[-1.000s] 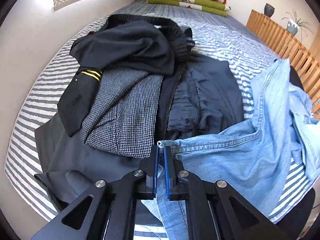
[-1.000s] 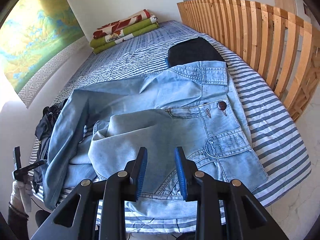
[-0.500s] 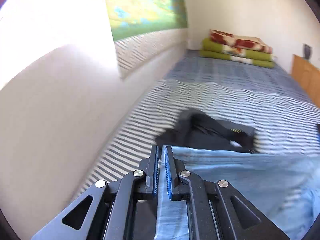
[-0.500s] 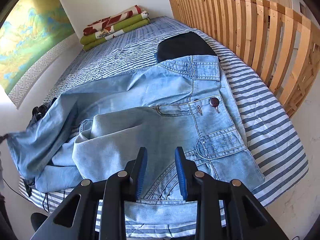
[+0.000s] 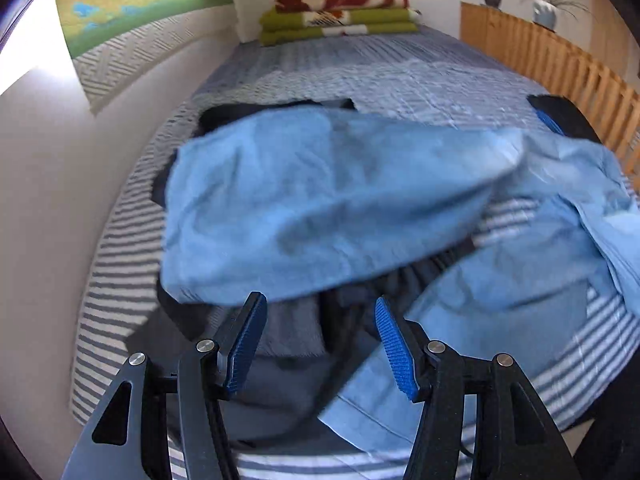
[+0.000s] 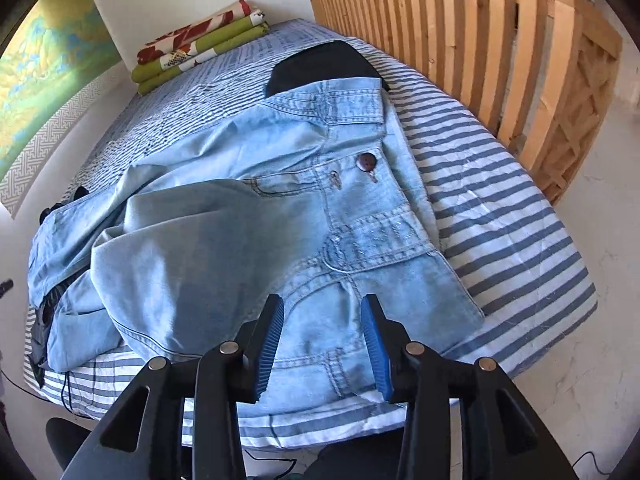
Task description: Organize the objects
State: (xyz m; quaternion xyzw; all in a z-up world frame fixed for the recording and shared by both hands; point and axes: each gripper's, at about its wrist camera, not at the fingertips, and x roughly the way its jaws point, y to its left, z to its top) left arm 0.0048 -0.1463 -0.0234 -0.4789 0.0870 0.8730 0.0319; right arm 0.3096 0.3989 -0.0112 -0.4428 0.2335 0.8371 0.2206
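A light blue denim garment [image 6: 304,216] lies spread over the striped bed [image 6: 500,216]. One blurred denim end [image 5: 320,204] hangs just ahead of my left gripper [image 5: 318,310], above a heap of dark clothes [image 5: 288,332]. The left jaws are opening; the cloth has left them and nothing sits between the blue pads. My right gripper [image 6: 322,308] hovers over the denim's near hem. Its jaws are opening too, with denim below them and nothing pinched.
Folded green and red blankets [image 5: 340,16] sit at the head of the bed. A wooden slatted frame [image 6: 480,52] runs along the right side, with pots [image 5: 544,10] on top. A black item [image 6: 328,64] lies beyond the denim. A wall [image 5: 52,200] bounds the left.
My left gripper carried the denim end up and across, then its jaws spread and let the cloth go. The right gripper sank toward the denim and its jaws widened.
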